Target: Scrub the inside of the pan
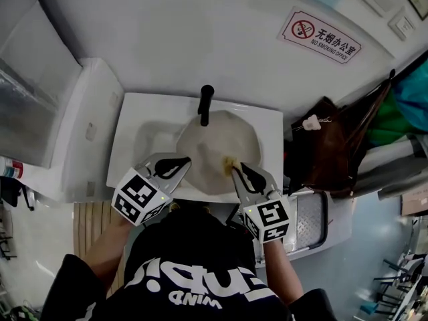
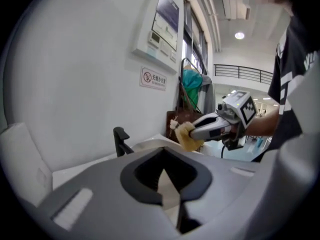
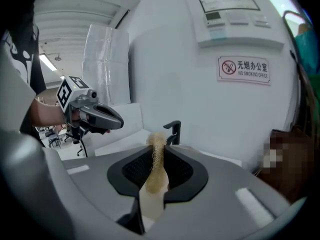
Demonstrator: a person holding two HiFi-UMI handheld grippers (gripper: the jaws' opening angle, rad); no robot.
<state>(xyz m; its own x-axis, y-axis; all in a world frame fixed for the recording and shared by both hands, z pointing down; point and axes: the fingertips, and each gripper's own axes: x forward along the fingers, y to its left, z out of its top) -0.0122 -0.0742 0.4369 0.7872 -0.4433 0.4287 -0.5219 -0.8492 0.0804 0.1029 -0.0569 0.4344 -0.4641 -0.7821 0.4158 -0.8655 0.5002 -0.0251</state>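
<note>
Nearest the person, the left gripper (image 1: 175,164) had its jaws pressed together on nothing, while the right gripper (image 1: 235,170) pinched a straw-yellow fibrous scrubbing pad (image 3: 156,160) between its pads. Both hung above the near edge of the white rectangular sink (image 1: 134,116). Just beyond and below them lay the round pale pan (image 1: 224,134), in the basin — rather nearer the right gripper, whose pad tip hovered over the pan's near right part. The scrub likely called for a drop down and forward. At the far rim stood the black tap (image 1: 206,104) — no pan handle could be made out.
</note>
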